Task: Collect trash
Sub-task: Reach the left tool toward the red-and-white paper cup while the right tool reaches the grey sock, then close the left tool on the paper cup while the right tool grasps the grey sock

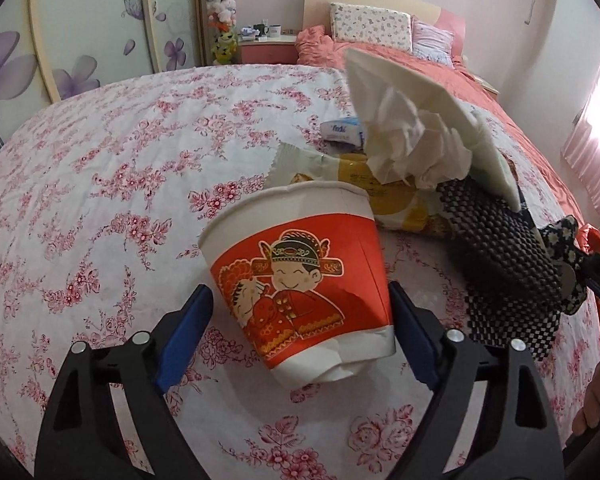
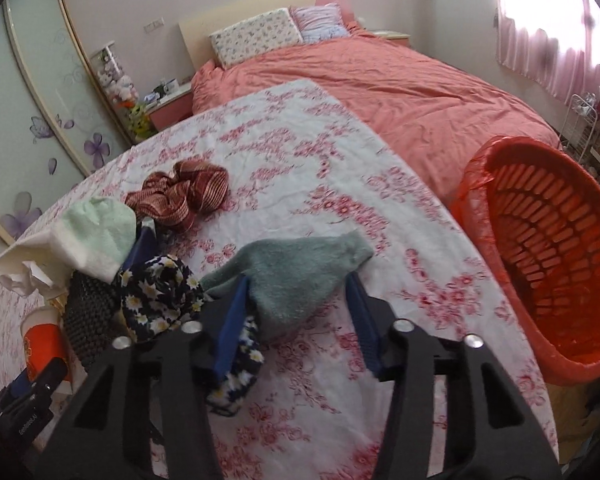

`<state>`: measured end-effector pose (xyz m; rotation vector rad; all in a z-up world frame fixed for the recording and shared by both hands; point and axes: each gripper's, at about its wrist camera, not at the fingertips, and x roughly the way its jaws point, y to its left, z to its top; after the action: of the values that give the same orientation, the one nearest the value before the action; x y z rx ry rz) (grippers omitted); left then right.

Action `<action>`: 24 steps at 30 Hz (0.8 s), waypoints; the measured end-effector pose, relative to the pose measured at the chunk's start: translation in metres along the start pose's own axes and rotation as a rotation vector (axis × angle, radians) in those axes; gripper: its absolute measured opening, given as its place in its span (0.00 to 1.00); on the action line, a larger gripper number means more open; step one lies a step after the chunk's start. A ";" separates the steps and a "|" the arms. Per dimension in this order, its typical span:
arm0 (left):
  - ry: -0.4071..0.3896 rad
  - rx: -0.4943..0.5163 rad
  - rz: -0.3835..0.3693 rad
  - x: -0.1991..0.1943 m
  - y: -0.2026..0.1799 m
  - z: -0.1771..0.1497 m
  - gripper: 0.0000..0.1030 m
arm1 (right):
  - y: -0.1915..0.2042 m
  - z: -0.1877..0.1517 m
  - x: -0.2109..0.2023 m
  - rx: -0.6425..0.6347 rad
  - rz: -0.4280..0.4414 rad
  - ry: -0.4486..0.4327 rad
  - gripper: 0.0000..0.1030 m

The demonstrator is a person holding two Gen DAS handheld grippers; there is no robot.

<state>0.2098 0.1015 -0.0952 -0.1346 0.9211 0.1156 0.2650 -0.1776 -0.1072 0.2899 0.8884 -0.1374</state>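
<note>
A red and white paper cup (image 1: 300, 276) with a cartoon figure stands on the floral cloth between the fingers of my open left gripper (image 1: 300, 316); the blue pads sit beside it without clearly touching. It also shows at the left edge of the right wrist view (image 2: 42, 340). Behind it lie a crumpled white tissue (image 1: 412, 148), a yellow and white snack wrapper (image 1: 364, 184) and a small blue and white packet (image 1: 342, 130). My right gripper (image 2: 296, 300) is open around the near end of a grey-green sock (image 2: 296, 276). A red basket (image 2: 548, 256) lined with a red bag stands at the right.
A black mesh mat (image 1: 496, 248), a dark daisy-print cloth (image 2: 160, 296), a pale green towel (image 2: 96, 236) and a striped brown cloth (image 2: 180, 196) lie on the floral cloth (image 2: 300, 152). Beyond is a bed with a coral cover (image 2: 400, 100).
</note>
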 end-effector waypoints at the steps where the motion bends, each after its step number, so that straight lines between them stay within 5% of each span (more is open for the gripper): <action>1: 0.005 -0.002 -0.003 0.002 0.001 0.001 0.79 | 0.000 -0.001 0.003 -0.003 0.003 0.006 0.38; 6: 0.000 0.002 -0.004 0.001 0.001 0.000 0.77 | 0.004 -0.002 0.003 -0.023 0.039 0.014 0.09; 24: -0.086 0.018 -0.032 -0.040 0.008 0.007 0.76 | 0.007 0.017 -0.091 -0.058 0.121 -0.233 0.06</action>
<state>0.1899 0.1087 -0.0591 -0.1262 0.8334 0.0829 0.2221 -0.1760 -0.0247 0.2668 0.6409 -0.0315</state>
